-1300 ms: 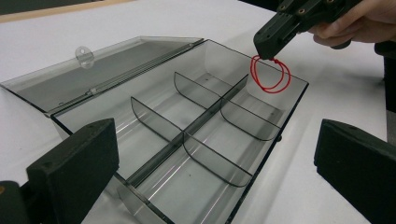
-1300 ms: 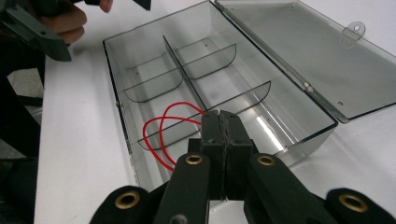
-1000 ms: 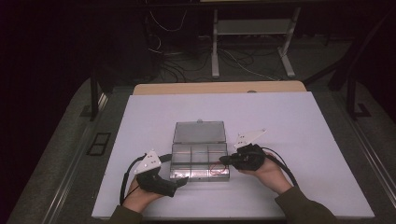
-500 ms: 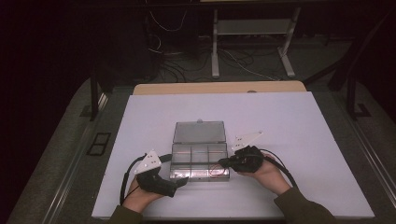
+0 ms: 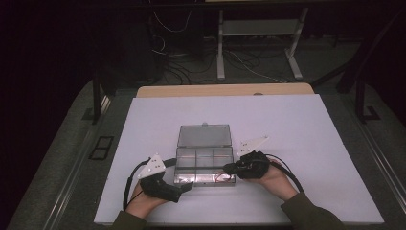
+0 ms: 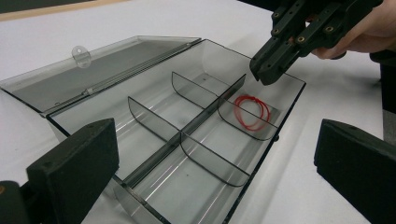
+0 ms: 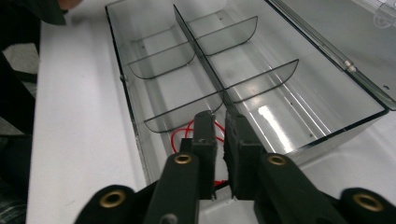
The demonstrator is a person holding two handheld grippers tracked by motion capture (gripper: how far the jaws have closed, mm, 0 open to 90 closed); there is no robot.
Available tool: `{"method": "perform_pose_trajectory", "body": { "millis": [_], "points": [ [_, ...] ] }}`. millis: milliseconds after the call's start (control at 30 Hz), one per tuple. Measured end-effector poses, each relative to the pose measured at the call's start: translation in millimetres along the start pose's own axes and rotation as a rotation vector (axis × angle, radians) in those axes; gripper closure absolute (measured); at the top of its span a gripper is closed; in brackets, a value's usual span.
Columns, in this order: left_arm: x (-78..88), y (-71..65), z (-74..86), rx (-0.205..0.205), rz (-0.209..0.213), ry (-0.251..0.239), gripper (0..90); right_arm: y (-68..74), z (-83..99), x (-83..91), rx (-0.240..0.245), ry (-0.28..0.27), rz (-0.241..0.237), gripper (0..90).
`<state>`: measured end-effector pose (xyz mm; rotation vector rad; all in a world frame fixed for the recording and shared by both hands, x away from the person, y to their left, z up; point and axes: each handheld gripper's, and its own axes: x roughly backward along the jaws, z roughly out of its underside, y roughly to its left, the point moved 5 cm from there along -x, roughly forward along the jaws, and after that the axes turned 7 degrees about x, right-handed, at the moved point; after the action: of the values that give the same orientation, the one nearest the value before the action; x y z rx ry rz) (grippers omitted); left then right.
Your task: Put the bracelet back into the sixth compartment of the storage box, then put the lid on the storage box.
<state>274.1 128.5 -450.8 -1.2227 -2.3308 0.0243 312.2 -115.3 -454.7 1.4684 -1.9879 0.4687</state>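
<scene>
Jaws just parted on right gripper [image 7: 220, 126] above one red band [image 6: 252, 111]; left gripper [image 6: 219, 177] gapes wide.

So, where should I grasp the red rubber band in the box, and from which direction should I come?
Probably from straight above. The red rubber band lies flat in a corner compartment of the clear box, walled in by curved dividers, so a sideways approach is blocked. Pinch the strands on one side of the loop, away from the walls; the right hand-held gripper already hangs over it.
</scene>
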Motion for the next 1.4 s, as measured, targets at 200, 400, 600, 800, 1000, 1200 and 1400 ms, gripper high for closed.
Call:
{"method": "perform_pose_trajectory", "body": {
  "millis": [200, 400, 600, 800, 1000, 1200, 1400],
  "points": [
    [-0.4, 0.4, 0.0, 0.004, 0.004, -0.001, 0.0, -1.4, -1.1, 6.7, -0.04, -0.075, -0.024, 55.9],
    [0.4, -1.0, -0.7, 0.0, 0.007, -0.004, 0.0, -6.5, -6.3, 21.3, -0.058, -0.159, -0.001, 46.8],
    [-0.3, -1.4, -1.3, -0.01, 0.001, 0.005, 0.0, -15.4, -4.3, 33.3, -0.086, -0.199, 0.054, 39.7],
    [-1.6, 0.3, -3.2, -0.016, -0.001, 0.017, 0.0, -24.3, 2.6, 41.0, -0.119, -0.215, 0.102, 37.6],
    [-2.2, 5.3, -7.0, -0.003, 0.001, 0.028, 0.0, -31.7, 2.9, 44.4, -0.132, -0.231, 0.131, 35.7],
    [-0.5, 15.5, -14.6, 0.021, -0.012, 0.018, 0.0, -39.2, 2.9, 44.0, -0.137, -0.232, 0.152, 35.2],
    [-2.5, 27.6, -23.1, 0.037, -0.04, 0.011, 3.5, -48.8, 0.3, 43.2, -0.141, -0.232, 0.163, 35.2]
  ]
}}
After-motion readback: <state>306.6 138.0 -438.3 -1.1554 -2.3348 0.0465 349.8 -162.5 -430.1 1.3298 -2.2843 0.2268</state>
